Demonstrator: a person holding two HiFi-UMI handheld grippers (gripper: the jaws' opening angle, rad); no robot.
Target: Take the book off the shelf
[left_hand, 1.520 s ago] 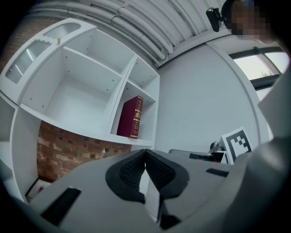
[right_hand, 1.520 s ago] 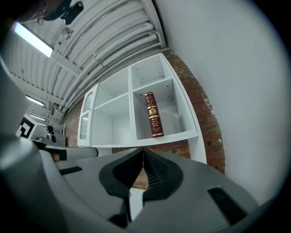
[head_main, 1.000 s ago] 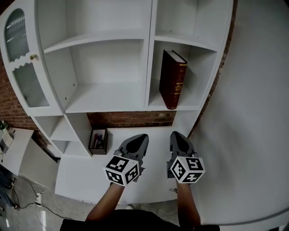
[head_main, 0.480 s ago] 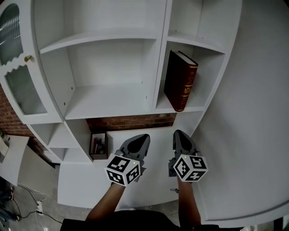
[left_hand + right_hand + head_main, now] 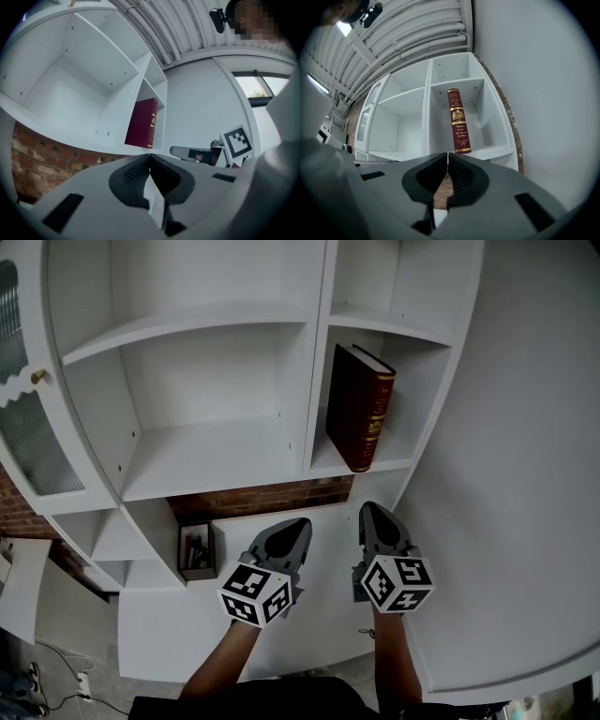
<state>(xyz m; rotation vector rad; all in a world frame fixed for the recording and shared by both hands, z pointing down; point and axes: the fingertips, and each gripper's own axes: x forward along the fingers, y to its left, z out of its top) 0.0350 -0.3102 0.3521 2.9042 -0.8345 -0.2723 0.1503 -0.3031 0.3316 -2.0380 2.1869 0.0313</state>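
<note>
**A:** Status check. Where is the book [image 5: 360,407]?

**B:** We find it on the shelf [image 5: 216,451], in the narrow right-hand compartment. It stands upright on its lower edge, spine facing outward. It sits toward the divider [image 5: 314,381] on the left side of that compartment. We cannot confirm whether it touches the divider.

**A:** State of the left tongs [image 5: 298,523]?

**B:** The left gripper view shows the jaws pressed together with nothing between them. They hang below the shelf, in front of the brick wall [image 5: 272,495], well apart from the book.

**A:** And the right tongs [image 5: 367,508]?

**B:** Same condition: the jaws are fully together and empty. In the right gripper view the book's spine stands directly above the line where the jaws meet, so we judge these tongs to be roughly aimed at it. They are near the front edge of the book's compartment but do not touch anything.

**A:** What do we record as completed?

**B:** Nothing beyond the approach. We have no contact, no grip, and the book has not left its place. We rate the task as at its start.

**A:** What is left to do?

**B:** By our estimate, all the working steps:
1. Part the jaws of the tongs that take the book, most likely the right.
2. Bring the jaws up around the spine.
3. Clamp on the book.
4. Draw it out clear of the compartment.

**A:** Anything else to note?

**B:** The wide left compartment is bare. A small box of pens [image 5: 195,551] sits in a low niche at the left and plays no part here.
</note>
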